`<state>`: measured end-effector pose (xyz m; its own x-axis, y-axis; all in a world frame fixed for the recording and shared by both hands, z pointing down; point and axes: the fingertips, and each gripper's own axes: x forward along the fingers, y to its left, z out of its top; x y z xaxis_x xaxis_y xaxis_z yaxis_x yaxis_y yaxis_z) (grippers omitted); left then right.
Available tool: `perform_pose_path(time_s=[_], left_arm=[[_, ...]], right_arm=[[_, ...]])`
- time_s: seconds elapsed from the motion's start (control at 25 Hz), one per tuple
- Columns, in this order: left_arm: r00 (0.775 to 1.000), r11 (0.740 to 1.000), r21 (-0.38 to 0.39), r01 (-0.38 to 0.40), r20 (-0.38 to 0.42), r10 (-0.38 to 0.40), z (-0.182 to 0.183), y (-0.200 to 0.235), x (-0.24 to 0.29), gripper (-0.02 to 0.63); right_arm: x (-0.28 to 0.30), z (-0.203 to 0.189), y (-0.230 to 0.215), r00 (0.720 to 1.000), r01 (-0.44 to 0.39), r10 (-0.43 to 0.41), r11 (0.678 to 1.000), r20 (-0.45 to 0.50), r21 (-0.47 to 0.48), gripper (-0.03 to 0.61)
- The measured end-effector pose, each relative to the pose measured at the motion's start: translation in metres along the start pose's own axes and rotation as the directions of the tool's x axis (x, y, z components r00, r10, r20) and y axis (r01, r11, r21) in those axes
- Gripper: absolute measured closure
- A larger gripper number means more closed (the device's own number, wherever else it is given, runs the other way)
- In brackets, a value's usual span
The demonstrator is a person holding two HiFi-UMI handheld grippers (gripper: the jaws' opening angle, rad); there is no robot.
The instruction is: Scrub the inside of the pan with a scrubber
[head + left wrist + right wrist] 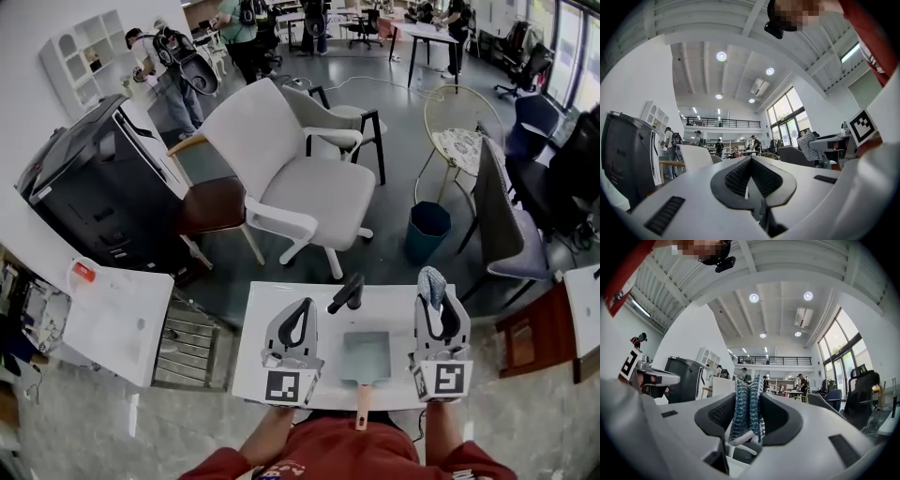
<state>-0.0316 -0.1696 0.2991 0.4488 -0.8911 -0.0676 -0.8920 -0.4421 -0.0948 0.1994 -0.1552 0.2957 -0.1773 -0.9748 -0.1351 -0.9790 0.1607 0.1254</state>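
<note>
A square pale grey-green pan (366, 354) lies on the white table (266, 314), its light wooden handle (362, 407) pointing toward me. My left gripper (305, 306) hangs left of the pan, jaws shut with nothing between them; in the left gripper view the left gripper (750, 160) points up at the room. My right gripper (432, 298) is right of the pan, shut on a blue-grey knitted scrubber (431, 281). In the right gripper view the scrubber (748, 408) stands upright, pinched in the right gripper (749, 397). Both grippers are held above the table, clear of the pan.
A black faucet-like fitting (346, 292) stands on the table just behind the pan. Beyond the table are a white office chair (281, 159), a blue bin (427, 231) and a black cabinet (84, 187). A white side table (112, 319) is at the left. People stand far back.
</note>
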Motion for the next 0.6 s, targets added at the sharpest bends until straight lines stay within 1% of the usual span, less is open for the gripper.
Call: perform_pose_path(time_s=[0.32, 0.48, 0.6], left_arm=[[1.000, 1.000, 0.000, -0.005, 0.002, 0.005, 0.0024, -0.0013, -0.0031, 0.603], [1.000, 1.000, -0.014, -0.009, -0.004, 0.009, 0.0033, -0.0005, -0.0023, 0.603], [1.000, 1.000, -0.004, -0.005, -0.005, 0.005, 0.0025, -0.0015, -0.0003, 0.603]], right_arm=[[-0.0004, -0.0012, -0.0007, 1.000, -0.003, 0.003, 1.000, -0.007, 0.001, 0.408], [0.0012, -0.0014, -0.0010, 1.000, 0.000, 0.000, 1.000, -0.006, 0.002, 0.408], [0.0016, -0.0044, -0.0023, 1.000, 0.005, -0.005, 1.000, -0.009, 0.007, 0.408]])
